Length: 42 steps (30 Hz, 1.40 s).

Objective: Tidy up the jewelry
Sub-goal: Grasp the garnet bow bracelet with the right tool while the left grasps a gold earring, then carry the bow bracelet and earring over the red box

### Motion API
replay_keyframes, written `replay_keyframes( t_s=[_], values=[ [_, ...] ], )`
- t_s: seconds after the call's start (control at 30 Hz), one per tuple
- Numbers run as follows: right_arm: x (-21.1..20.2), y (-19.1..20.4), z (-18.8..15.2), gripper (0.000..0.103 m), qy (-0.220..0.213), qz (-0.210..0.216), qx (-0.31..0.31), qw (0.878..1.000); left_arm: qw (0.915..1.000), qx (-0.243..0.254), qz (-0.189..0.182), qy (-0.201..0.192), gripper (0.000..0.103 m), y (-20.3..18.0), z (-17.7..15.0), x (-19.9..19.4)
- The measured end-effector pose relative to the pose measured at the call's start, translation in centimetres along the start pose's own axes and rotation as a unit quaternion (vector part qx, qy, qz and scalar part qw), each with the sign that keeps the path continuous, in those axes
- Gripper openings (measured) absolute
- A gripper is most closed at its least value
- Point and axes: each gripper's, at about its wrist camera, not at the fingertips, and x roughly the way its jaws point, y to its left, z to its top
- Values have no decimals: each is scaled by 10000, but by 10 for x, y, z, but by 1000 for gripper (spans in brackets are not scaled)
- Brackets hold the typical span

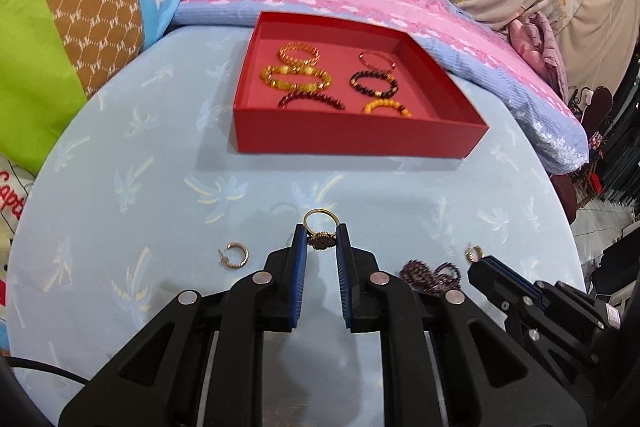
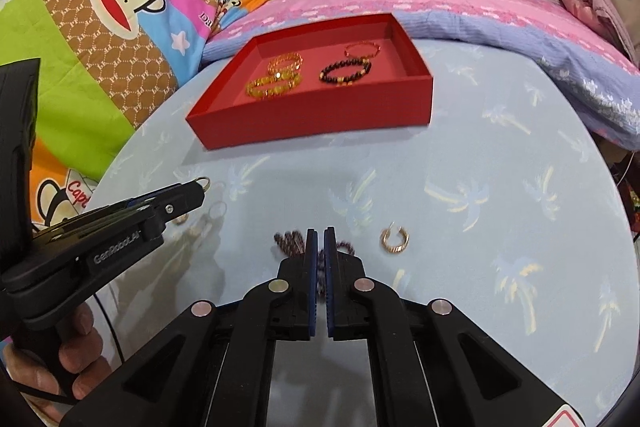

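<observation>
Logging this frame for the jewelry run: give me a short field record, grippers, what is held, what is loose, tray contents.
left gripper: shut on gold ring with a dark charm
right gripper: shut on dark beaded strand
loose on cloth: hoop earring left of the left gripper; second hoop earring right of the right gripper
red tray: on the blue palm-print tablecloth, holds six bracelets in two columns
not yet in tray: ring, strand, both earrings
</observation>
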Motion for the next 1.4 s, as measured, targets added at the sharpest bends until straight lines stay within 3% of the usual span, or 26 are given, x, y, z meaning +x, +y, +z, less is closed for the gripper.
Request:
replay_keyframes(
  t_s=[0.2, 0.3, 0.37, 0.43, 0.5, 0.67, 1.0, 1.4],
  values=[
    [-3, -8, 12, 2, -142, -50, 70, 9999, 9998, 54, -19, -171, 14, -1, 11, -10],
    [0, -9, 9, 4, -6, 56, 53, 10000, 9999, 3, -2, -171, 14, 3, 9, -11],
    [2, -6, 5, 18, 51, 74, 23, 10000, 9999, -58, -4, -145, 14, 6, 7, -11],
    [4, -1, 0, 49, 45, 75, -45, 10000, 9999, -86, 10, -122, 14, 8, 5, -10],
    [7, 5, -4, 52, 69, 41, -147, 9999, 9999, -103, 13, -101, 14, 10, 2, -10],
    [23, 12, -11, 49, 326, 28, -272, 9991, 9999, -142, -1, -57, 14, 12, -3, -10],
    [27, 10, -13, 8, 320, -123, -340, 9988, 9999, -143, -24, -12, 14, 12, -4, -8],
    [0, -2, 35, 7, -222, -1, -251, 9994, 9992, 182, -55, -359, 14, -2, 32, -23]
  ],
)
